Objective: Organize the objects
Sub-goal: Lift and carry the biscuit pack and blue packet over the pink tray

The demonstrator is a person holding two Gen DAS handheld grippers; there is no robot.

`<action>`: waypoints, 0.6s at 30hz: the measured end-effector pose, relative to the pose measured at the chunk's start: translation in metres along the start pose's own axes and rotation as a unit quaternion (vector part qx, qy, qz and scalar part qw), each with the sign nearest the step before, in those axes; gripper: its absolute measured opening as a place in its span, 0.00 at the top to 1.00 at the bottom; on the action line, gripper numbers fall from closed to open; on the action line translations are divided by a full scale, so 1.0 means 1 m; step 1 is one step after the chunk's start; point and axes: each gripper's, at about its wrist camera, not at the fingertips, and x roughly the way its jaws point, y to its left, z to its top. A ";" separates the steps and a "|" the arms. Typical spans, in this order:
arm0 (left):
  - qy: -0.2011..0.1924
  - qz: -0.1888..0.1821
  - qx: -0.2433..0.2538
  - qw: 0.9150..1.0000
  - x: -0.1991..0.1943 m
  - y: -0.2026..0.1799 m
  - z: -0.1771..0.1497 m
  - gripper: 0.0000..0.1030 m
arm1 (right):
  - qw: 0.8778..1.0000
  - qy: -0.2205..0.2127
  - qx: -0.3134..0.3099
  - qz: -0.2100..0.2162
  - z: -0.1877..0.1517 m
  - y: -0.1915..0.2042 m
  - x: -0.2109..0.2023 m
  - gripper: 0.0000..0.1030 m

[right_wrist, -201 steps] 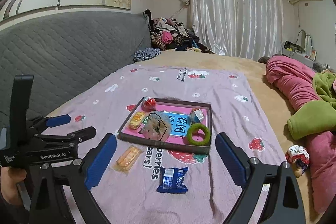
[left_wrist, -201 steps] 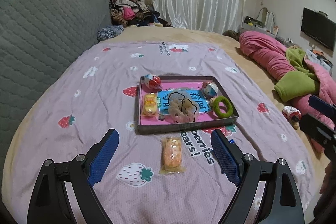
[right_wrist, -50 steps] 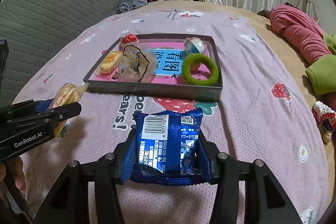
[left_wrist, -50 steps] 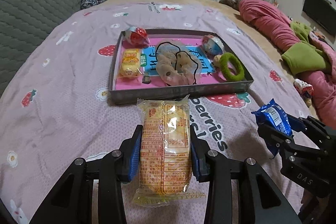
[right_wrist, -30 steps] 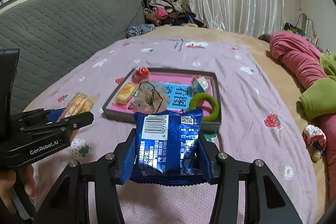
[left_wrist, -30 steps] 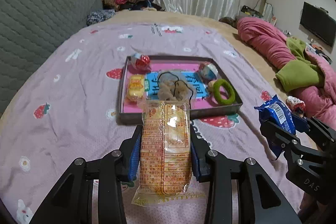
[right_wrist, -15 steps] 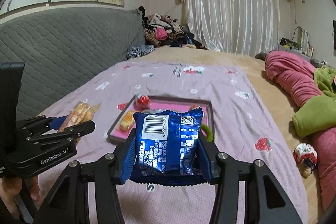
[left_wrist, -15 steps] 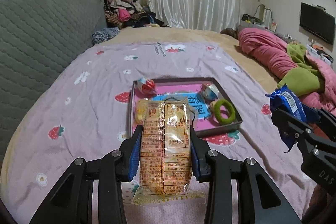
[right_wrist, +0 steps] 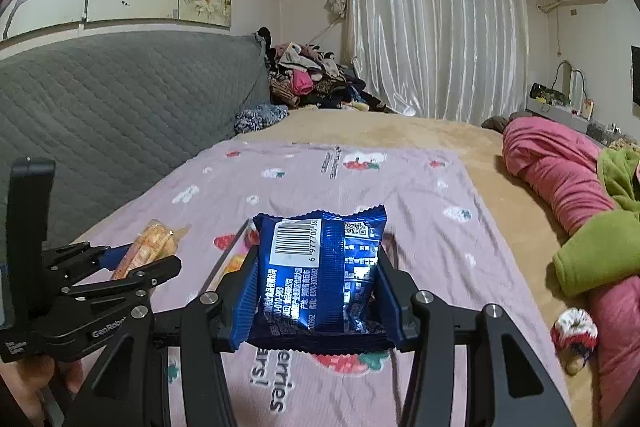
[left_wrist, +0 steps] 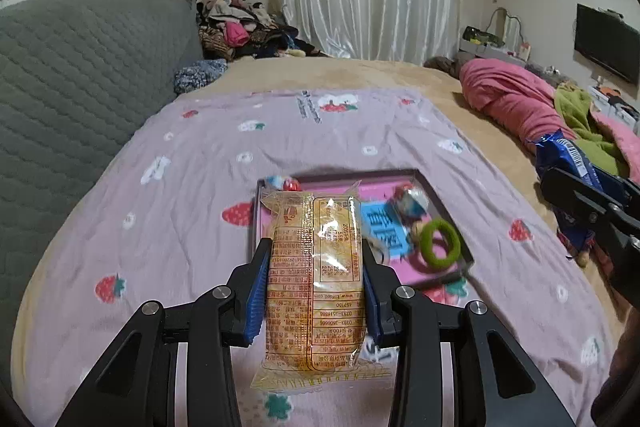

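My left gripper (left_wrist: 316, 259) is shut on an orange snack packet (left_wrist: 318, 287), held above the bed in front of the tray. My right gripper (right_wrist: 318, 263) is shut on a blue snack packet (right_wrist: 320, 267), also lifted. The grey tray with a pink floor (left_wrist: 460, 227) lies on the purple strawberry sheet and holds a green ring (left_wrist: 440, 242), wrapped candies (left_wrist: 412, 203) and other small items, partly hidden behind the orange packet. In the right wrist view the tray (right_wrist: 224, 259) is mostly hidden by the blue packet. The right gripper shows at the right edge of the left view (left_wrist: 580, 187).
A grey quilted headboard (left_wrist: 80, 87) runs along the left. Pink and green bedding (left_wrist: 540, 107) is piled on the right. A small red-and-white toy (right_wrist: 574, 335) lies near the right edge of the sheet. Clothes (left_wrist: 240, 31) are heaped at the far end.
Both grippers have closed on their packets, lifted them off the sheet and risen higher and back; the tray now looks smaller and farther away.
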 end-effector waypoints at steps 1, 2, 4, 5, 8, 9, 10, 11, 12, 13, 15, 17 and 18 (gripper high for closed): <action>-0.001 -0.001 -0.002 1.000 0.002 0.000 0.004 0.60 | 1.000 -0.003 -0.002 -0.001 0.004 -0.001 0.001 0.50; -0.002 -0.003 -0.007 1.000 0.005 0.001 0.007 0.60 | 1.000 -0.009 -0.005 -0.001 0.009 -0.001 0.001 0.50; -0.003 -0.008 -0.011 1.000 0.013 0.002 0.013 0.60 | 1.000 -0.011 -0.013 -0.002 0.015 -0.001 0.007 0.50; -0.005 -0.010 -0.013 1.000 0.018 0.003 0.016 0.60 | 1.000 -0.017 -0.014 -0.003 0.017 -0.002 0.011 0.50; -0.007 -0.014 -0.019 1.000 0.032 0.004 0.021 0.60 | 1.000 -0.011 -0.015 0.000 0.017 -0.003 0.026 0.50; -0.007 -0.015 -0.021 1.000 0.037 0.005 0.022 0.60 | 1.000 -0.011 -0.014 -0.001 0.017 -0.004 0.032 0.50; -0.006 -0.015 -0.021 1.000 0.042 0.006 0.023 0.60 | 1.000 -0.008 -0.013 -0.001 0.015 -0.005 0.039 0.50; -0.005 -0.014 -0.023 1.000 0.048 0.007 0.023 0.60 | 1.000 -0.006 -0.012 -0.001 0.015 -0.006 0.043 0.50; -0.006 -0.015 -0.027 1.000 0.053 0.009 0.023 0.60 | 1.000 -0.006 -0.008 -0.003 0.013 -0.008 0.049 0.50; -0.004 -0.018 -0.026 1.000 0.056 0.009 0.023 0.60 | 1.000 -0.007 -0.005 -0.004 0.011 -0.009 0.053 0.50; -0.001 -0.014 -0.025 1.000 0.065 0.010 0.022 0.60 | 1.000 0.001 0.000 -0.006 0.008 -0.013 0.064 0.50; 0.004 -0.018 -0.023 1.000 0.074 0.010 0.021 0.60 | 1.000 0.004 -0.001 -0.011 0.006 -0.015 0.072 0.50; 0.003 -0.018 -0.021 1.000 0.077 0.009 0.020 0.60 | 1.000 0.004 -0.001 -0.012 0.005 -0.015 0.074 0.50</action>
